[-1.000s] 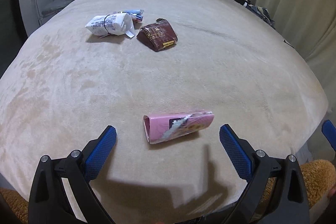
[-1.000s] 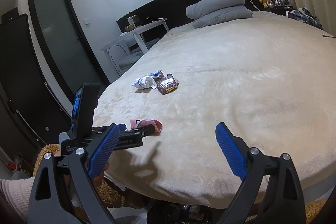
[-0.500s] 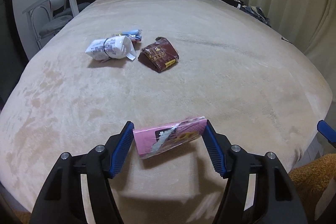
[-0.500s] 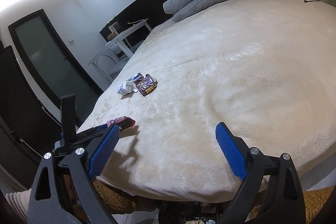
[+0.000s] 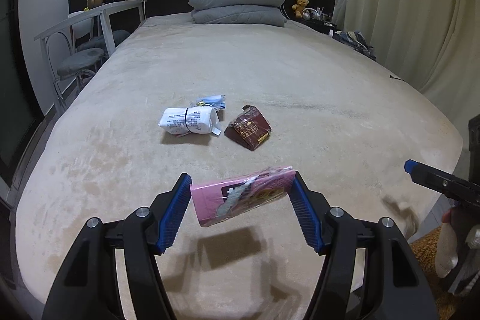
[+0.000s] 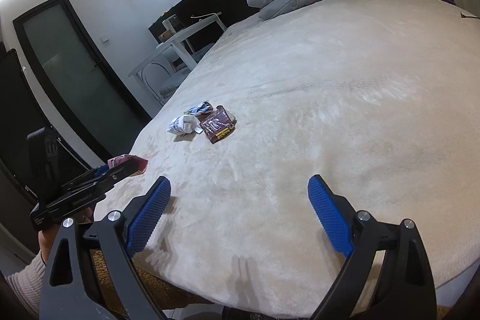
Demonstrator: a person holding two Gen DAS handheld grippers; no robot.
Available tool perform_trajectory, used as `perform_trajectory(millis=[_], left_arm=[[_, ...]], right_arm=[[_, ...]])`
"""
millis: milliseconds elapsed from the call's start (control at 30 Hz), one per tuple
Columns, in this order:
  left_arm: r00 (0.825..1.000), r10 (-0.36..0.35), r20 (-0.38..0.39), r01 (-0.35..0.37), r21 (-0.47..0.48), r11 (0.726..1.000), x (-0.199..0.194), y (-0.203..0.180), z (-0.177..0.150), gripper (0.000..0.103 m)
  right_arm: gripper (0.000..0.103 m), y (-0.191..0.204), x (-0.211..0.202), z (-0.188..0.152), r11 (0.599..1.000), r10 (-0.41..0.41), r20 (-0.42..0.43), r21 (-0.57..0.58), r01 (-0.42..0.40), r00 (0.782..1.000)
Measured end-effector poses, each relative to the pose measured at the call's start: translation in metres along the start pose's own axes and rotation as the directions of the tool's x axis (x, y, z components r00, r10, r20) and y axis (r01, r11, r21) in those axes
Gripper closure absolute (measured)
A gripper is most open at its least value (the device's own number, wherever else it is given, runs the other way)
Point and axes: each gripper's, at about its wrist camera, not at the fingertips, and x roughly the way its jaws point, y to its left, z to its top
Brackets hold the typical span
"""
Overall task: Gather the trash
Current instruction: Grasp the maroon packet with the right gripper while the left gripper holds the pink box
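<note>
Left tongs (image 5: 242, 200) clenched on a pink snack packet (image 5: 244, 198), blue pads pressing both its ends, packet lifted clear of the beige bed (image 5: 315, 86) with its shadow on the cover below. Farther up the bed, near its left side, a white wrapped packet (image 5: 189, 121) just beside a dark brown wrapper (image 5: 248, 131), with a small blue-and-white wrapper (image 5: 210, 101) touching the white one behind. Right tongs (image 6: 239, 210) released, gaping wide over the near edge of the bed, nothing between the pads. Grey pillows (image 5: 237, 5) stacked at the far headboard.
</note>
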Motion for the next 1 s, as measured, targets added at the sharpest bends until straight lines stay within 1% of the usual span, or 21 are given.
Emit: perform_trajectory(millis=[100, 233, 300, 433, 567, 633, 767, 900, 1000], left_arm=[[1.0, -0.009, 0.016, 0.009, -0.001, 1.0, -0.004, 0.006, 0.004, 0.038], [0.999, -0.008, 0.037, 0.007, 0.009, 1.0, -0.003, 0.014, 0.006, 0.038], [0.998, -0.021, 0.052, 0.021, -0.003, 1.0, -0.002, 0.019, 0.006, 0.038], [0.997, -0.035, 0.071, 0.037, -0.031, 0.999, 0.001, 0.031, 0.004, 0.038], [0.997, -0.034, 0.066, 0.038, -0.057, 0.998, 0.009, 0.044, 0.002, 0.038], [0.998, -0.032, 0.059, 0.037, -0.085, 0.996, 0.013, 0.052, 0.001, 0.038], [0.998, -0.028, 0.055, 0.034, -0.113, 0.993, 0.017, 0.061, 0.001, 0.038], [0.998, -0.027, 0.049, 0.033, -0.134, 0.99, 0.022, 0.062, 0.0, 0.038], [0.999, -0.032, 0.041, 0.037, -0.134, 0.99, 0.025, 0.058, 0.0, 0.038]], right_arm=[[0.011, 0.008, 0.023, 0.013, 0.999, -0.019, -0.019, -0.047, 0.018, 1.0], [0.011, 0.021, 0.056, 0.026, 0.985, -0.065, -0.03, -0.163, 0.059, 0.997], [0.011, 0.025, 0.073, 0.031, 0.979, -0.063, -0.043, -0.198, 0.054, 0.997], [0.011, 0.029, 0.103, 0.04, 0.973, -0.057, -0.072, -0.226, 0.04, 0.996], [0.011, 0.043, 0.132, 0.047, 0.957, -0.06, -0.084, -0.289, 0.034, 0.995], [0.011, 0.049, 0.148, 0.05, 0.949, -0.06, -0.094, -0.314, 0.028, 0.994], [0.011, 0.06, 0.18, 0.054, 0.929, -0.094, -0.116, -0.367, 0.046, 0.989], [0.011, 0.067, 0.211, 0.055, 0.919, -0.111, -0.172, -0.392, 0.036, 0.979], [0.011, 0.071, 0.229, 0.055, 0.91, -0.121, -0.196, -0.413, 0.03, 0.973]])
